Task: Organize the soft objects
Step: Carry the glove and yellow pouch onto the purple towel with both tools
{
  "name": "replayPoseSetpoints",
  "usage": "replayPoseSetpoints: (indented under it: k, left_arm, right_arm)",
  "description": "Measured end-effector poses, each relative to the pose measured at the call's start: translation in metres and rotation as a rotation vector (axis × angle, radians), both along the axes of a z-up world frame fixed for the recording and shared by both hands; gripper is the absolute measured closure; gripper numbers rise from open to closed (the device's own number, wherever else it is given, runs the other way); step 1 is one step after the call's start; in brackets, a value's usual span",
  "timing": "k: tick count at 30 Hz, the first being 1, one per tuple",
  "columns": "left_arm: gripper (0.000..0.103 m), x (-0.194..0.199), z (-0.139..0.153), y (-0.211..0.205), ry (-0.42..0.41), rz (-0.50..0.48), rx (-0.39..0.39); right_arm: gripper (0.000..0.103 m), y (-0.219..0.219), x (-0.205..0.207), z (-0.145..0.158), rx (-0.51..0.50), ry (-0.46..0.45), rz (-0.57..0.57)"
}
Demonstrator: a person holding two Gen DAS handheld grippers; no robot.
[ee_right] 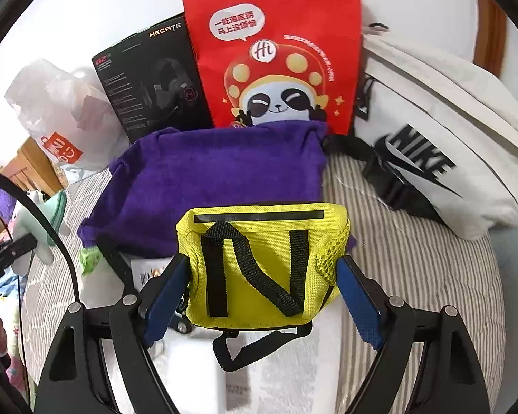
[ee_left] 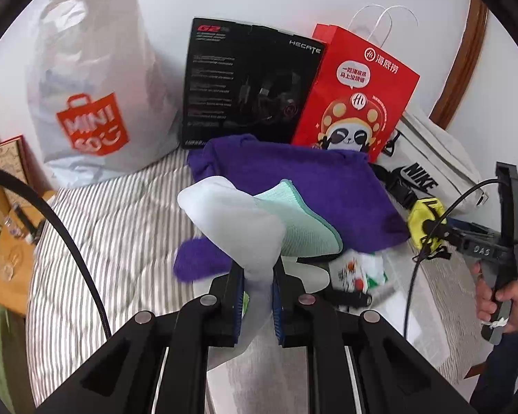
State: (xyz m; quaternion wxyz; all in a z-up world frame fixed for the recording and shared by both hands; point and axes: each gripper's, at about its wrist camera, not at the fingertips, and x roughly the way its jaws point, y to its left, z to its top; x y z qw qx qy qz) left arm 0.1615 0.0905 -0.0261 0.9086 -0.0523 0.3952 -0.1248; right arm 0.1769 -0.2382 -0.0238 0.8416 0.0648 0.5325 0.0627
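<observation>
The left gripper (ee_left: 257, 296) is pinching a white-and-mint plush toy (ee_left: 245, 220) between its pads, holding it raised over the striped bedding (ee_left: 121, 227). The right gripper (ee_right: 259, 296) is standing spread around a yellow mesh pouch (ee_right: 262, 258), its blue pads (ee_right: 359, 296) just beside the pouch's sides. Behind both, a purple towel (ee_right: 217, 176) is lying on the bed, with a white Nike bag (ee_right: 431, 145), red Haidilao paper bag (ee_right: 276, 51), black Hecate box (ee_left: 248, 82) and Miniso bag (ee_left: 93, 79) leaning against the wall.
</observation>
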Motion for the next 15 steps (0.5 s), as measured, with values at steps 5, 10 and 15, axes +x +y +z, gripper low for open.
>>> replayPoseSetpoints:
  k: [5, 10, 15]
  left_arm:
    - [0.089, 0.035, 0.004, -0.006, -0.014, -0.021, 0.006]
    - [0.089, 0.069, 0.001, -0.016, -0.010, -0.049, 0.023]
    - [0.089, 0.097, -0.008, -0.017, 0.075, -0.046, 0.021]
  right_arm:
    - [0.018, 0.010, 0.030, -0.009, 0.012, 0.005, 0.013]
    - [0.018, 0.014, 0.063, -0.021, 0.014, 0.009, 0.020]
    - [0.018, 0.016, 0.094, -0.039, 0.010, 0.026, 0.027]
